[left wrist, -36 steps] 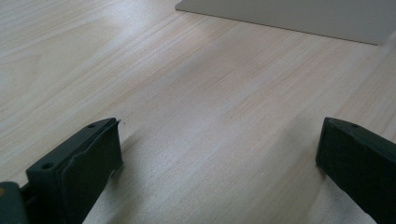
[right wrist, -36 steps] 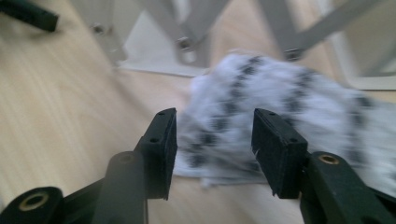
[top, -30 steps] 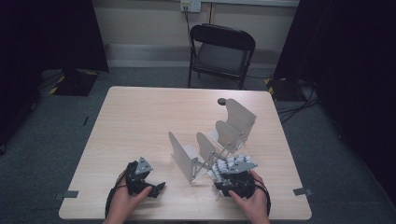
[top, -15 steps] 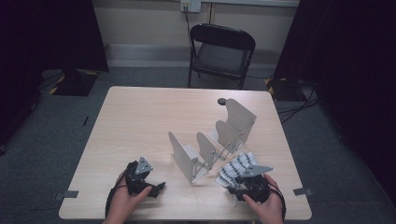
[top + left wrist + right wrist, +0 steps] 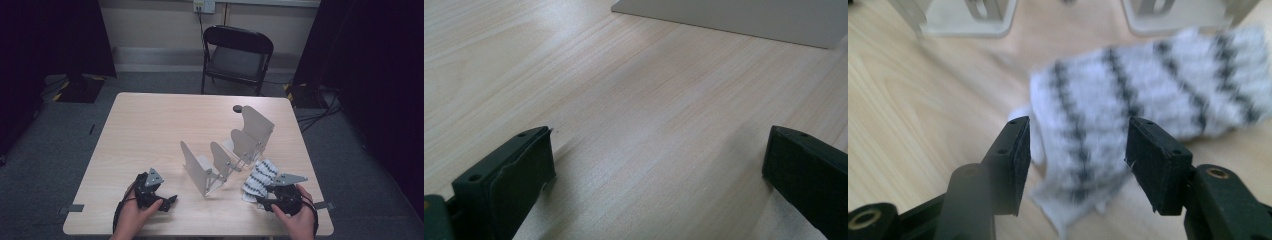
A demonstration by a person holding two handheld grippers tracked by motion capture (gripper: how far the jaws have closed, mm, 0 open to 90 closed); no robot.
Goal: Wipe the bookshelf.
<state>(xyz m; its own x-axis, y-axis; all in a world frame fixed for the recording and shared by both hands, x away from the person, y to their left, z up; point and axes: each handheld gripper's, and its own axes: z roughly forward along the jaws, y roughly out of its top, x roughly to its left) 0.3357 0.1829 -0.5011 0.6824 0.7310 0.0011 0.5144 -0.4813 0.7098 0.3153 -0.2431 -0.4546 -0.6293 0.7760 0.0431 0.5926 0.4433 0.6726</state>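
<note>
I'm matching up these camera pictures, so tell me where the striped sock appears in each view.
High view: the striped sock lies at lower right on the table, just ahead of the right hand-held gripper.
Left gripper view: the sock is not in it.
Right gripper view: the sock spans centre to upper right, its near end between the open jaws, pads not pressing it.
Shared landmark: the grey metal rack, whose feet line the right gripper view's top edge.
</note>
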